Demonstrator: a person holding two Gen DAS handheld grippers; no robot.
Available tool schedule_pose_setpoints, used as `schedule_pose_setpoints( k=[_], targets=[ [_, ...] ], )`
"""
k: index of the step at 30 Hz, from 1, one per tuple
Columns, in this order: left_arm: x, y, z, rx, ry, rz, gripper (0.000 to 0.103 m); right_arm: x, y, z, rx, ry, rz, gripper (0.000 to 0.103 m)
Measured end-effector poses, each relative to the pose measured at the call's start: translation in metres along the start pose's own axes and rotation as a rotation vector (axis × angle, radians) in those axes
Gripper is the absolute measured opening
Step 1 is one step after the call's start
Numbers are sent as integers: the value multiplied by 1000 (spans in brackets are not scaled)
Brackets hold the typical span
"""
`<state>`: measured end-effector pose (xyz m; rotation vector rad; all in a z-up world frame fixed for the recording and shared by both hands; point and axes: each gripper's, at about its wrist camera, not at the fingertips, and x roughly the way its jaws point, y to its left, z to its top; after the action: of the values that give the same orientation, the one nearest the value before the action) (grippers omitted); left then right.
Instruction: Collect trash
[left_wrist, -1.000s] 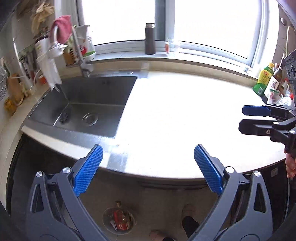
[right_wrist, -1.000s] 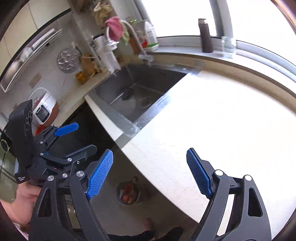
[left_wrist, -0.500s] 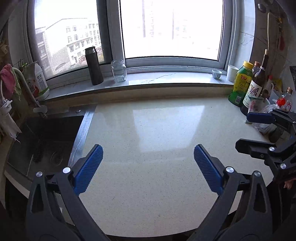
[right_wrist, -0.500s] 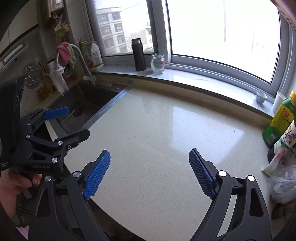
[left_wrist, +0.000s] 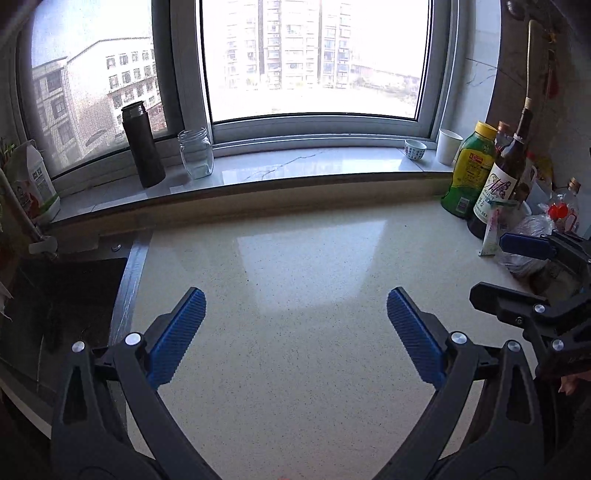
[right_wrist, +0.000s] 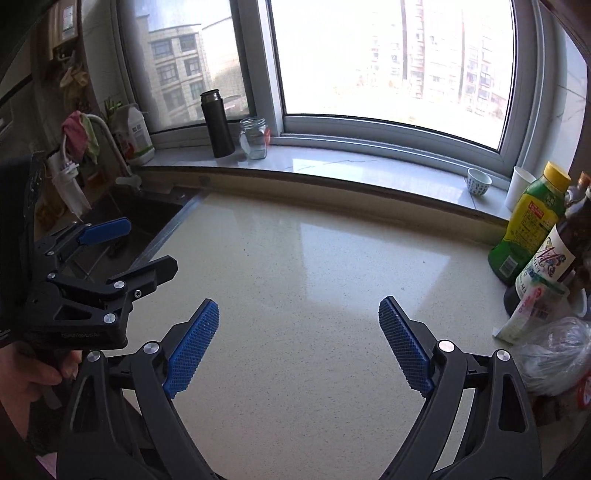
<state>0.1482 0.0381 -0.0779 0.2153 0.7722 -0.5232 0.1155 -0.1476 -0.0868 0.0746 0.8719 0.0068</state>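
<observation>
We found both grippers, left and right, spread wide and empty; the right jaws had just been opening. The crumpled plastic bag lay shapeless, no clear long axis.

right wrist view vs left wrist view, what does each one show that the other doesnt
Only the right wrist view shows the pink cloth draped over the curved faucet, and the hand holding the left gripper.

Only the left wrist view shows the red-capped bottle at the far right, behind the right gripper.

Both show the bare countertop, the black flask and glass jar on the windowsill, the green bottle, the dark labelled bottle and the crumpled plastic bag. Both grippers are open and empty.
</observation>
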Motion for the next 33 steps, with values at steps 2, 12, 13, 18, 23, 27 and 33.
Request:
schedule_pose_setpoints(
  k=[2, 12, 13, 18, 23, 27, 33],
  targets=[
    [7, 5, 1, 6, 3, 5, 96, 6, 0, -3, 44, 0, -48, 89],
    [35, 33, -6, -10, 22, 37, 96, 36, 7, -22, 192, -37, -168, 89],
    [37, 34, -7, -14, 23, 41, 96, 38, 6, -24, 205, -35, -171, 89],
    [44, 30, -15, -26, 7, 53, 96, 46, 6, -37, 229, -34, -174, 89],
    [56, 20, -26, -51, 9, 33, 96, 52, -2, -59, 240, -38, -222, 89],
    [65, 15, -37, -60, 10, 44, 96, 60, -10, -70, 231, -29, -235, 89],
    [77, 8, -49, -62, 28, 77, 96, 73, -21, -73, 230, -9, -217, 89]
  ],
)
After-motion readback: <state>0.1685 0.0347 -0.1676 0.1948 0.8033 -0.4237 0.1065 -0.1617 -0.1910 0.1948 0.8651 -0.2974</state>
